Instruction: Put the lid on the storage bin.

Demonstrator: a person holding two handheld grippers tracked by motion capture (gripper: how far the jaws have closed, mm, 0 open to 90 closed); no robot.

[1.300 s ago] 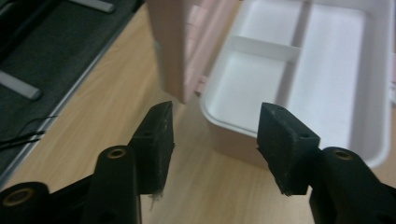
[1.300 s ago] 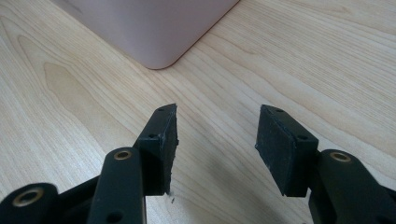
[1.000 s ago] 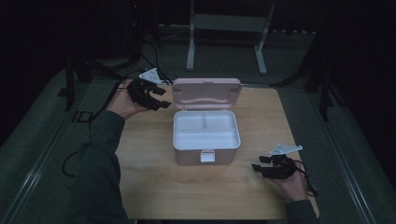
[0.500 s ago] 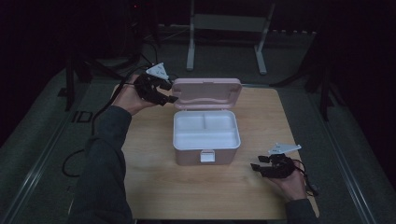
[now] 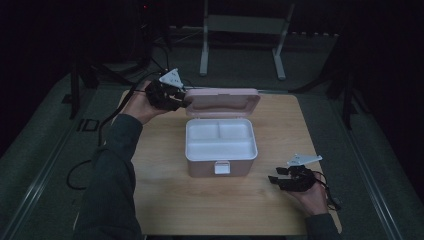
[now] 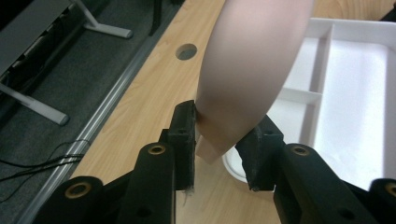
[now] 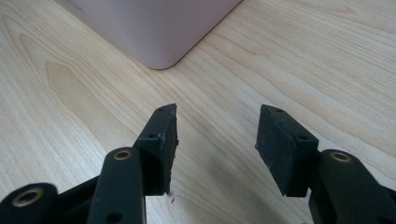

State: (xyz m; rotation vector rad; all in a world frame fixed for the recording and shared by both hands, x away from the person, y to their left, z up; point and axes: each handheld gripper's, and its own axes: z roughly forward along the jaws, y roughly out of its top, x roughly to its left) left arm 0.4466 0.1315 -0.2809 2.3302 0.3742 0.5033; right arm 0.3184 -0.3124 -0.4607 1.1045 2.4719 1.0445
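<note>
A pink box (image 5: 220,167) stands open in the middle of the wooden table (image 5: 165,165), with a white divided tray (image 5: 220,142) inside. Its pink lid (image 5: 222,100) stands up at the back. My left gripper (image 5: 180,97) is at the lid's left corner. In the left gripper view that gripper (image 6: 224,126) has the lid's rounded corner (image 6: 252,60) between its jaws. They have just been closing, and both pads touch the lid. My right gripper (image 5: 274,179) rests open on the table by the box's front right corner (image 7: 154,28), nothing between its fingers (image 7: 217,135).
A round cable hole (image 6: 186,51) is in the table near its left edge. Metal stand legs (image 5: 240,45) and cables (image 5: 85,165) lie on the dark floor beyond and left of the table. Bare wood lies in front of the box.
The left hand has turned and lifted a little at the lid's left corner, its grey plate now pointing up. The lid and the right hand have not moved.
</note>
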